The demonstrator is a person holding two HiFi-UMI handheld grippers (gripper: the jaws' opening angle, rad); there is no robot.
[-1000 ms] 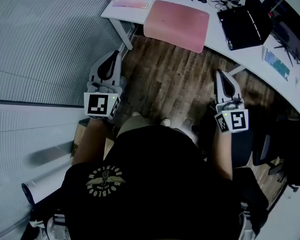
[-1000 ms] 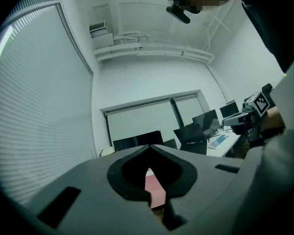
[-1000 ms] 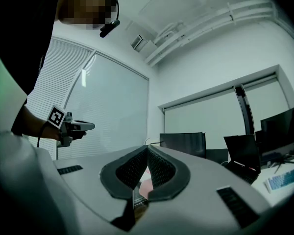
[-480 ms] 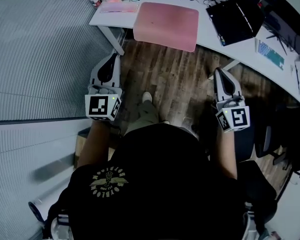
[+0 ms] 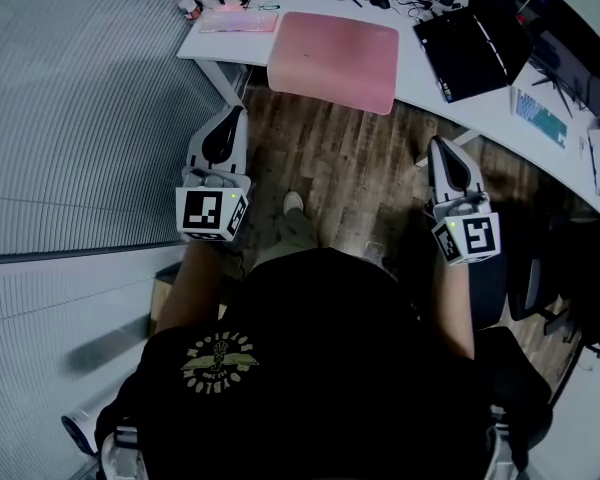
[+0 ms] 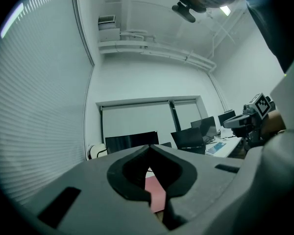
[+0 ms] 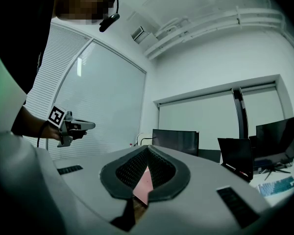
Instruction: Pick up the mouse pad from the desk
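A pink mouse pad (image 5: 335, 47) lies on the white desk (image 5: 425, 75), its near edge hanging a little over the desk's front. My left gripper (image 5: 232, 114) is over the wooden floor, short of the desk's left corner, shut and empty. My right gripper (image 5: 438, 145) hangs level over the floor to the right, also shut with nothing in it. Both point toward the desk. Through each gripper's closed jaws a sliver of the pad (image 6: 155, 190) (image 7: 144, 182) shows ahead. The right gripper (image 6: 249, 117) shows in the left gripper view, the left gripper (image 7: 71, 125) in the right.
An open black laptop (image 5: 475, 43) sits right of the pad, a pale keyboard (image 5: 238, 20) left of it, and another keyboard (image 5: 543, 116) far right. Cables and monitors crowd the desk's back. A blind-covered glass wall (image 5: 80, 98) runs along the left. A dark chair (image 5: 525, 278) stands right.
The person has stepped toward the desk; the pad and desk sit lower and closer in the head view. Both grippers moved forward with the body, still shut.
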